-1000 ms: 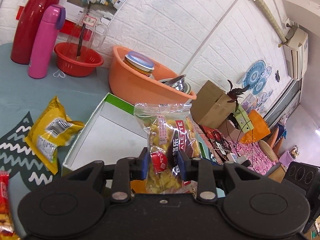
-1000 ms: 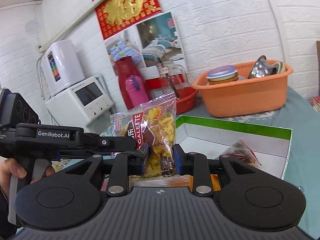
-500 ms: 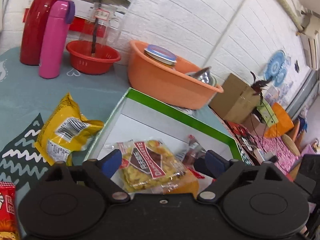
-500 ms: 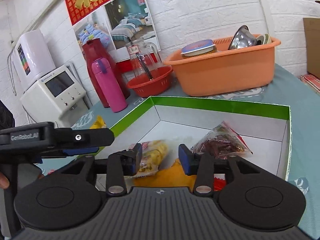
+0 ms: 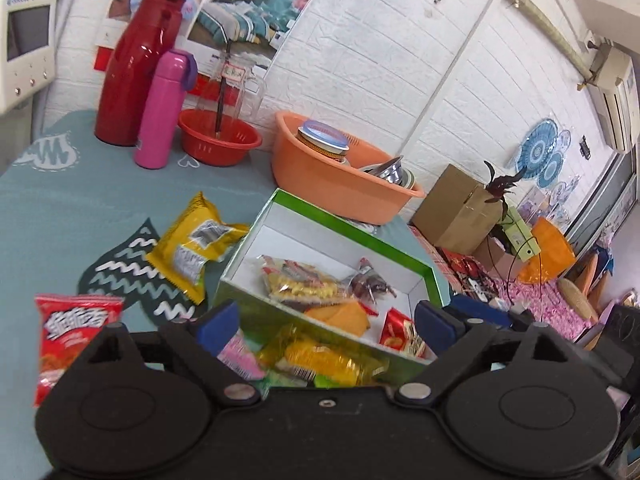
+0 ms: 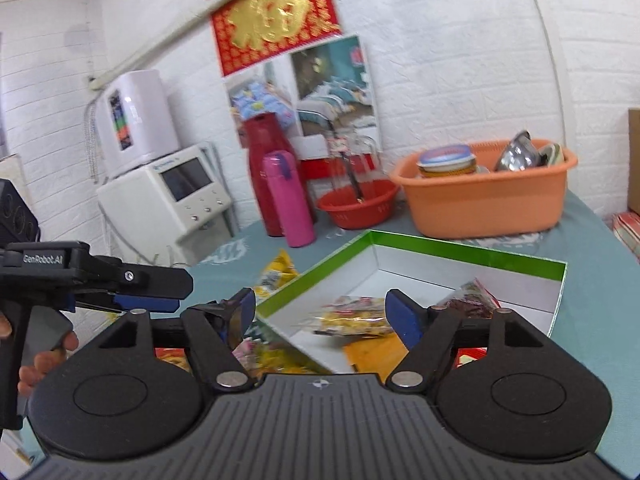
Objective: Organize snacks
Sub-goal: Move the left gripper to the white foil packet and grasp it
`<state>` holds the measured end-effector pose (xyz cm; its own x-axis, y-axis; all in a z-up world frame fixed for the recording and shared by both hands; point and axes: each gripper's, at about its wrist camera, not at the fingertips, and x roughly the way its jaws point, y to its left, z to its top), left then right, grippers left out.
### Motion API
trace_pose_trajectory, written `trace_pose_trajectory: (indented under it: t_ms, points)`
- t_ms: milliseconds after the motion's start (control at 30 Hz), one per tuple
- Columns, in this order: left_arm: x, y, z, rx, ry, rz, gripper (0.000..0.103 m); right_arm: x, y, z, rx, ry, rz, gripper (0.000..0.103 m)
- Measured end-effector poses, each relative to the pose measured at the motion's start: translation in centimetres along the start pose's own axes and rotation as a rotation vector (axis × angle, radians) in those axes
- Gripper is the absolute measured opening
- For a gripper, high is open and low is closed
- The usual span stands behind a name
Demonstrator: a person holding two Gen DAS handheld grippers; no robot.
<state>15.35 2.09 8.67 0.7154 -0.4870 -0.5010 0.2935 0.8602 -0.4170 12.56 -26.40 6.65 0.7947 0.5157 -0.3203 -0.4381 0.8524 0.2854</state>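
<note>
A clear plastic snack bag [image 5: 298,282], filled with pale yellow crisps and marked with red print along its top, lies flat on the white floor of a green-edged box [image 5: 352,236]. Its long axis runs roughly from the box's left wall toward the far right corner. In the right wrist view the same bag [image 6: 352,320] is blurred and lies across the box [image 6: 472,258] from left to right. Touching its right end is a clear packet of dark red-brown snacks [image 5: 372,282]. An orange packet [image 5: 340,314] and a small red packet [image 5: 402,332] lie nearer the camera inside the box.

On the teal tablecloth [image 5: 80,208] just outside the box's near wall lie a yellow wrapper [image 5: 324,360] and a pink one [image 5: 240,356]. A yellow pouch [image 5: 196,246] rests to the box's left, and a red bag [image 5: 70,332] sits nearer the left edge.

The left gripper [image 5: 326,324] hovers above the near edge of the box, its blue-padded fingers spread wide, gripping nothing. The right gripper [image 6: 320,314] is likewise spread wide and empty, above the box.

An orange basin [image 5: 340,184] stands behind the box.
</note>
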Motion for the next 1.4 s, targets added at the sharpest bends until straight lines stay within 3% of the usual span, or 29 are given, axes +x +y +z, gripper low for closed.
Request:
trace_pose_trajectory:
  t_ms: [267,433,567,767,933,1033,1067,1267,1400]
  points:
    - [-4.7,1.8,-6.0,-0.015,0.080,0.029,0.103,-4.3,2.8,-1.0,0.027,0.027,0.165,0.103]
    - [-5.5,4.1,-9.4,-0.121,0.116,0.016,0.103,-3.5,4.5,-4.7,-0.014,0.147,0.199,0.103]
    - [-5.4,5.4,-11.0,-0.184,0.134,0.002,0.103,-1.5,4.9,-8.0,0.051,0.282,0.250,0.103]
    - [-4.3,7.2,-11.5,-0.208,0.133,0.000,0.103,-0.3,6.1,-10.5,0.115,0.357,0.303,0.103]
    - [-2.6,7.6,-11.8,-0.221,0.183,-0.042,0.103,0.8,7.9,-11.3,0.101,0.381,0.305,0.103]
    - [-2.2,7.3,-12.5,-0.221,0.222,-0.093,0.083,1.6,8.0,-11.6,0.104,0.392,0.293,0.103]
    - [-2.3,7.2,-12.7,-0.222,0.227,-0.113,0.081,1.7,7.8,-11.7,0.102,0.393,0.280,0.103]
    - [-2.1,7.4,-13.0,-0.242,0.232,-0.133,0.085,2.0,7.2,-12.2,0.116,0.404,0.262,0.103]
    - [-2.1,7.1,-13.3,-0.249,0.232,-0.149,0.082,2.1,7.5,-12.4,0.106,0.399,0.273,0.097]
